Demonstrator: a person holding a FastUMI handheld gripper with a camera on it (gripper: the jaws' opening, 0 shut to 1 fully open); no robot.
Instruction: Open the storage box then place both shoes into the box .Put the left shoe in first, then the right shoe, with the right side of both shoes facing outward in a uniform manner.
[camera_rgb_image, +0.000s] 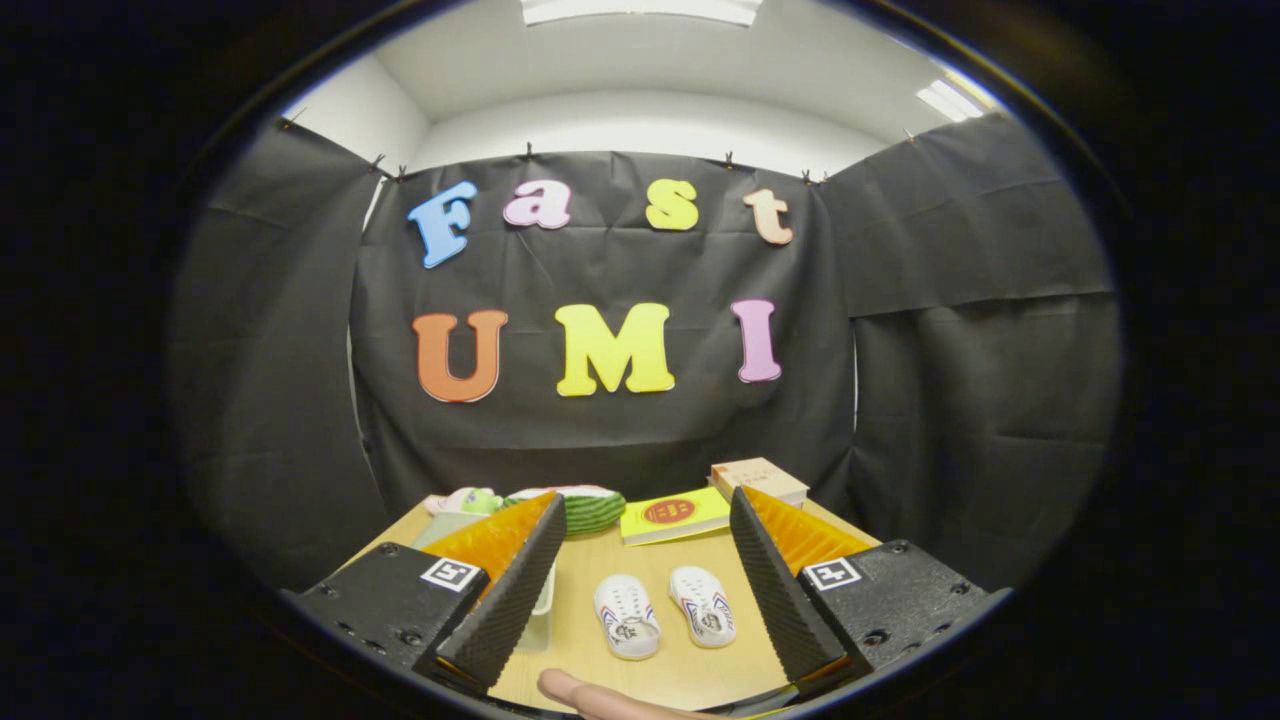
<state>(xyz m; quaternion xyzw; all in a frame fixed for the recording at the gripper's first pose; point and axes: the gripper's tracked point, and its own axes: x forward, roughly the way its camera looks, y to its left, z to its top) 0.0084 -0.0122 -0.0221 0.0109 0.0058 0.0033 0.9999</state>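
Two small white shoes with red and blue markings lie side by side on the wooden table (690, 670), one (627, 617) nearer the left finger and the other (703, 605) nearer the right finger. My gripper (647, 498) hovers above and short of them, open wide, with nothing between its fingers. A clear plastic container (543, 612), likely the storage box, stands left of the shoes, mostly hidden behind the left finger (510, 590). I cannot tell whether it is open or closed.
At the table's far side lie a yellow book (675, 515), a green striped watermelon-like item (592, 508), a green toy (478, 499) and a cardboard box (758, 478). A person's fingertip (590, 697) shows at the near edge. Black cloth walls surround the table.
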